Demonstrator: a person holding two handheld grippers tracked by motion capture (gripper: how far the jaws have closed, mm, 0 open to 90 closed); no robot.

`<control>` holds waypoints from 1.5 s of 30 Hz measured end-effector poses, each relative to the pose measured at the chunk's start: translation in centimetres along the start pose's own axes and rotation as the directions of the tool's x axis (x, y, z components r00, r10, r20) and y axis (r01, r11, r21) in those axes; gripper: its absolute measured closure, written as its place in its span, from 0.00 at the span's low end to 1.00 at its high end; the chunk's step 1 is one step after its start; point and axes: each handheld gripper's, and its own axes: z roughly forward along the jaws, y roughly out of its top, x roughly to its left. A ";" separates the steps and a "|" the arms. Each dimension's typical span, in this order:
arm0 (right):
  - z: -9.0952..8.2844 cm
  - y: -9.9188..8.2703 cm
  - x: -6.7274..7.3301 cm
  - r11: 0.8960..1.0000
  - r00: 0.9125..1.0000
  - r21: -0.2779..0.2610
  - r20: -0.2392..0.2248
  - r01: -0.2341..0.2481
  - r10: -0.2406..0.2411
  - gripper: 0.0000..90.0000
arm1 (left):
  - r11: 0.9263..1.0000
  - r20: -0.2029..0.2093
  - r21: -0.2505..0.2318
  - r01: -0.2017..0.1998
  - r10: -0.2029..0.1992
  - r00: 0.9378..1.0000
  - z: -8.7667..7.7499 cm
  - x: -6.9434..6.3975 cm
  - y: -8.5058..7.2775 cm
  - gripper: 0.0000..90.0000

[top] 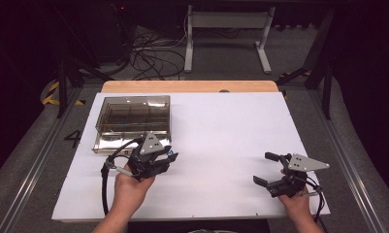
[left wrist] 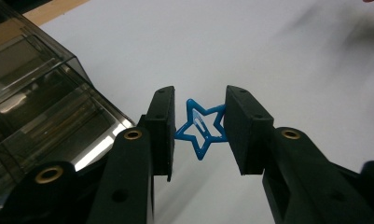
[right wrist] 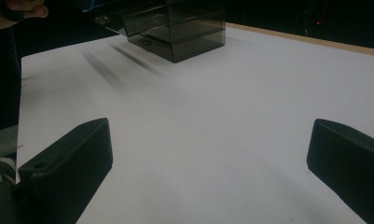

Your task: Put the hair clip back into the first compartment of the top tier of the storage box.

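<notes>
We held the blue star clip point(left wrist: 202, 129) clamped between the two jaws of our left gripper point(left wrist: 198, 133), pinched across its points so that it stood clear of the white sheet point(top: 221, 145), just off the near corner of the smoky compartment box point(top: 133, 121). We judged that grip suited a thin, open-framed thing: the pads caught only its tips, which kept its middle free but left it liable to twist. Our right gripper point(top: 274, 170) rested well apart on the right of the sheet, its jaws spread wide with nothing between them, presumably waiting its turn. From above, the clip was mostly covered by the left gripper, showing as a blue fleck. The box's dividers were dim through the tinted walls, and we could not tell whether any compartment held anything.
</notes>
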 end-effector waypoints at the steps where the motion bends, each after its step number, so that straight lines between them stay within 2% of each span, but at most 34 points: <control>1: 0.0 0.0 0.0 1.000 1.000 -0.001 -0.001 0.001 -0.001 0.01 | 1.000 0.000 0.000 0.000 0.000 1.000 0.0 0.0 0.0 0.72; 15: 0.0 0.0 0.0 1.000 1.000 0.001 -0.002 0.002 -0.002 0.01 | 1.000 -0.043 0.007 0.013 -0.012 0.999 -1.7 1.9 0.3 0.72; 16: 0.0 0.0 0.0 1.000 1.000 0.001 -0.001 0.002 -0.002 0.01 | 1.000 -0.044 0.000 0.024 -0.024 0.999 -1.9 2.1 0.2 0.72; 18: 0.0 0.0 0.0 1.000 1.000 0.001 -0.001 0.002 -0.002 0.01 | 1.000 -0.049 0.005 0.020 -0.020 0.999 -2.0 2.3 0.2 0.72; 23: 0.0 0.0 0.0 1.000 1.000 0.001 -0.002 0.002 -0.002 0.01 | 0.999 -0.066 0.002 0.039 -0.039 0.997 -2.4 3.0 0.2 0.72; 24: 0.0 0.0 0.0 1.000 1.000 0.001 -0.002 0.002 -0.002 0.01 | 0.999 -0.069 0.007 0.032 -0.031 0.997 -2.5 3.2 0.2 0.72; 35: 0.0 0.0 0.0 1.000 1.000 0.000 -0.002 0.002 -0.002 0.01 | 0.999 -0.120 0.013 0.048 -0.046 0.992 -3.5 5.2 0.3 0.72; 39: 0.0 0.0 0.0 1.000 1.000 0.001 -0.002 0.002 -0.002 0.01 | 0.997 -0.131 0.009 0.072 -0.070 0.989 -3.7 6.1 0.1 0.72; 43: 0.0 0.0 0.0 1.000 1.000 0.001 -0.002 0.001 -0.001 0.01 | 0.997 -0.159 0.011 0.080 -0.077 0.984 -4.2 7.1 0.0 0.72; 45: 0.0 0.0 0.0 1.000 1.000 0.001 -0.001 0.002 -0.002 0.01 | 0.996 -0.160 0.013 0.084 -0.081 0.984 -4.3 7.3 -0.1 0.72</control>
